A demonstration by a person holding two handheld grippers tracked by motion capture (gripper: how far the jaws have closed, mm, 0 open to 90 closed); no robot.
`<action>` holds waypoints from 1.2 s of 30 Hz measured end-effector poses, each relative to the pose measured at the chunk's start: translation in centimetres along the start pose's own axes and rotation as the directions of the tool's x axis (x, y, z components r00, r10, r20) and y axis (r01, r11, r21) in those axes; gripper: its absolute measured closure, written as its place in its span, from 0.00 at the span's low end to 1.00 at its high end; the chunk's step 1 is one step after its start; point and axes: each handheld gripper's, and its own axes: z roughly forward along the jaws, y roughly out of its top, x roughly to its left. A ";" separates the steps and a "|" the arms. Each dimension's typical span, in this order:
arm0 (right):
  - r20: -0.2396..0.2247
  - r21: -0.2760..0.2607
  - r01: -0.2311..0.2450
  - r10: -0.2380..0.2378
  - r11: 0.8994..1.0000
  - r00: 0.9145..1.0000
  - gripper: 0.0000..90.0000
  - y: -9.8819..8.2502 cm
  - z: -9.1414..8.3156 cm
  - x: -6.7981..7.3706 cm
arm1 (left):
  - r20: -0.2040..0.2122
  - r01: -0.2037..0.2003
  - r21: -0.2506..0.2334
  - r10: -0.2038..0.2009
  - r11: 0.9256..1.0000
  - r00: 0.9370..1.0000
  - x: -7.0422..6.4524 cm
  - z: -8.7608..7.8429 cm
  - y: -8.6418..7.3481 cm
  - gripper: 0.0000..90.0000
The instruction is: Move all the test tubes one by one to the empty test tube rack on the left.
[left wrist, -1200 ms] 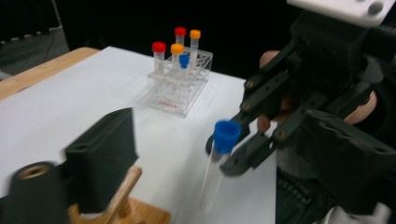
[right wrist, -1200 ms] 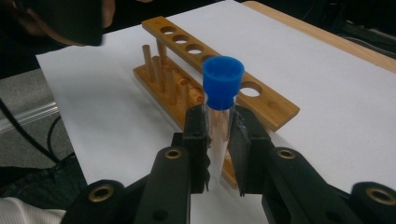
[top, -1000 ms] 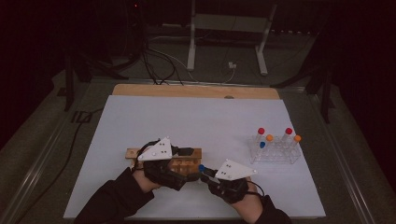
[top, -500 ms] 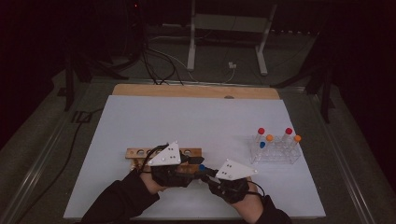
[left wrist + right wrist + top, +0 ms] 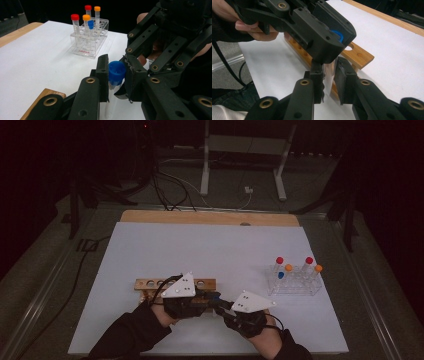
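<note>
While both grippers meet near the front edge of the white table [image 5: 150,245], a single clear tube with a blue cap [image 5: 116,72] sits between them. The left gripper [image 5: 116,75] has its two black jaws closed against the blue cap, one jaw on each side of it, as seen in the left gripper view. The right gripper [image 5: 329,72] has its jaws clamped on the clear body of the same tube [image 5: 329,71], lower down, with the left gripper's jaws directly above it in the right gripper view. The tube stands roughly upright, held clear of the table surface, just in front of the wooden rack [image 5: 150,284].

In the high view the left gripper [image 5: 202,296] lies over the right end of the wooden rack, and the right gripper [image 5: 220,304] is just beside it, the two touching or nearly so at the tube. The wooden rack shows a row of round holes along its top [image 5: 359,55].

A clear plastic rack [image 5: 294,282] stands well apart toward the table's right side. It holds five capped tubes: two red [image 5: 75,17], two orange [image 5: 97,8] and one blue [image 5: 90,23], all upright.

Dark-sleeved forearms [image 5: 125,335] enter from the bottom edge.
</note>
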 end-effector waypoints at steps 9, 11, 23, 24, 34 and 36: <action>-0.004 -0.003 -0.013 0.013 1.000 1.000 0.71 -0.1 0.0 -0.3 | -0.024 -0.011 -0.013 0.010 1.000 1.000 0.3 -0.5 0.3 0.85; 0.001 -0.012 -0.022 0.022 1.000 1.000 0.65 -0.2 -0.1 -0.6 | -0.036 -0.009 -0.018 0.009 1.000 0.999 0.5 -0.8 0.5 0.86; 0.030 -0.077 -0.078 0.080 0.994 0.996 0.29 0.0 -1.2 -1.9 | -0.110 -0.011 -0.025 0.009 1.000 0.994 1.9 -2.9 1.8 0.86; 0.036 -0.082 -0.073 0.077 0.994 0.996 0.25 0.0 -1.3 -2.0 | -0.116 -0.013 -0.029 0.009 1.000 0.993 2.1 -3.0 2.0 0.86; 0.069 -0.126 -0.082 0.091 0.989 0.994 0.00 0.0 -2.4 -2.7 | -0.174 -0.023 -0.038 0.016 0.999 0.985 3.5 -3.9 3.2 0.86; 0.076 -0.140 -0.084 0.095 0.987 0.993 0.00 0.1 -2.6 -2.8 | -0.191 -0.027 -0.038 0.020 0.999 0.981 3.8 -3.9 3.3 0.86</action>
